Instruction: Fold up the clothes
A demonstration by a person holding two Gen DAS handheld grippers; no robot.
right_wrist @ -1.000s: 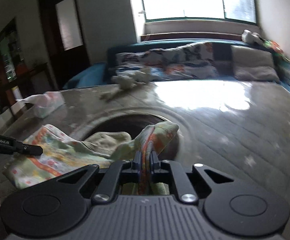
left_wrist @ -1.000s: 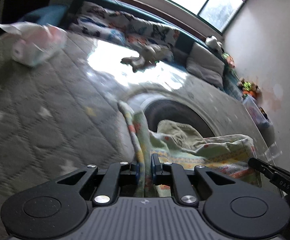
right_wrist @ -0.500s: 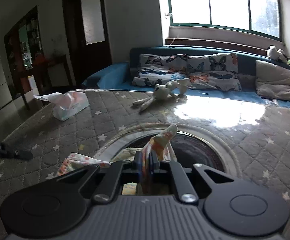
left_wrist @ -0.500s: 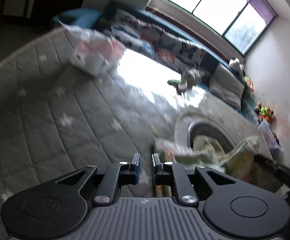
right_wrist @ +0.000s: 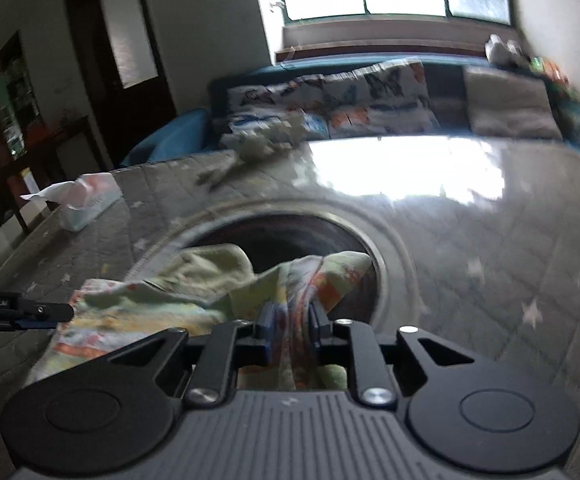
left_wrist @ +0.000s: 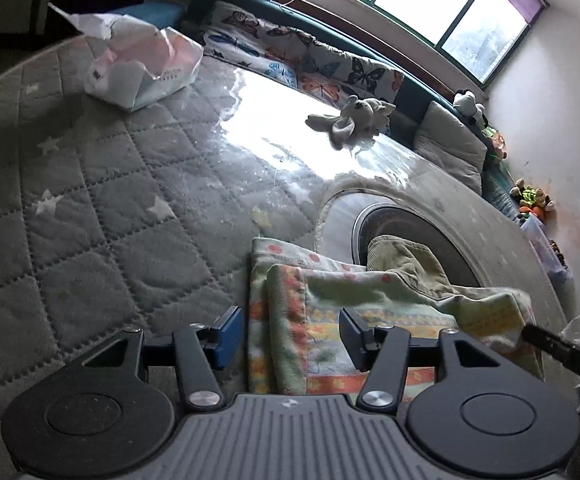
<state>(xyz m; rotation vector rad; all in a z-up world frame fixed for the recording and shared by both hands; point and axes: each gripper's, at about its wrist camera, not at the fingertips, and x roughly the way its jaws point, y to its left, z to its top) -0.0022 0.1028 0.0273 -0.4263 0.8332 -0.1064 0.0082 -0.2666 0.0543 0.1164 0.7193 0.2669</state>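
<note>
A small patterned garment [left_wrist: 329, 320], pale green with orange and yellow print, lies folded on the grey quilted surface [left_wrist: 90, 208], partly over a dark round opening [left_wrist: 421, 236]. My left gripper [left_wrist: 290, 332] is open, its jaws wide apart over the garment's near edge. My right gripper [right_wrist: 291, 320] is shut on a bunched corner of the same garment [right_wrist: 194, 280], held just above the opening [right_wrist: 290, 236]. The tip of the right gripper [left_wrist: 561, 354] shows at the lower right of the left wrist view, and the tip of the left gripper [right_wrist: 18, 312] at the left of the right wrist view.
A tissue pack [left_wrist: 142, 64] lies at the far left of the surface. A plush toy [left_wrist: 349, 120] lies near the far edge. Behind stand a blue sofa with butterfly cushions [left_wrist: 309, 56], a grey pillow [left_wrist: 449, 152], windows and a dark door [right_wrist: 130, 48].
My left gripper has opened and let go of the garment, which now lies folded flat. My right gripper still holds its corner and has lowered toward the opening.
</note>
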